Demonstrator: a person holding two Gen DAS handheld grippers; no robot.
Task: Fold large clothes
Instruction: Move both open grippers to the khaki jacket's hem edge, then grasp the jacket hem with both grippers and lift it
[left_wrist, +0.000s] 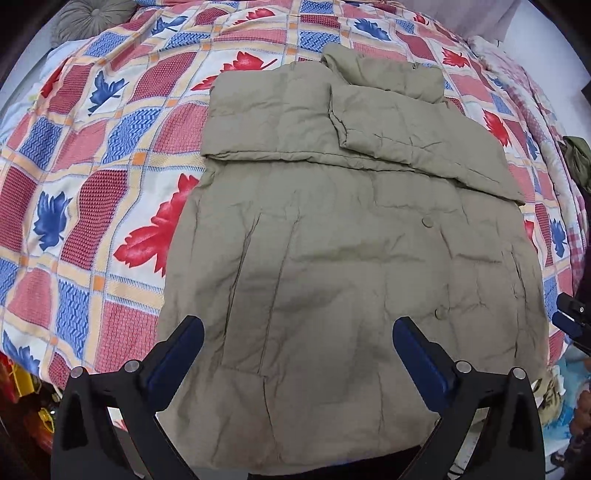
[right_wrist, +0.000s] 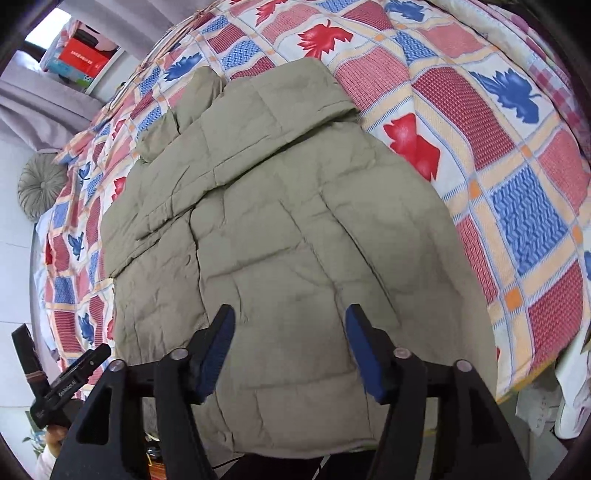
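Observation:
A large khaki padded jacket (left_wrist: 332, 240) lies flat on the bed, collar at the far end and hem hanging over the near edge. Both sleeves are folded across the chest (left_wrist: 388, 122). It also shows in the right wrist view (right_wrist: 280, 229). My left gripper (left_wrist: 297, 332) is open and empty, hovering over the jacket's lower part near the hem. My right gripper (right_wrist: 290, 321) is open and empty, also over the lower part. The right gripper's tip shows at the left view's right edge (left_wrist: 570, 317); the left gripper shows at the right view's lower left (right_wrist: 74, 373).
The bed carries a patchwork quilt (left_wrist: 92, 166) with red and blue leaves. A round grey cushion (left_wrist: 92, 18) sits at the far corner. Boxes (right_wrist: 81, 59) stand on a shelf beyond the bed. Clutter lies on the floor by the near edge (left_wrist: 22, 387).

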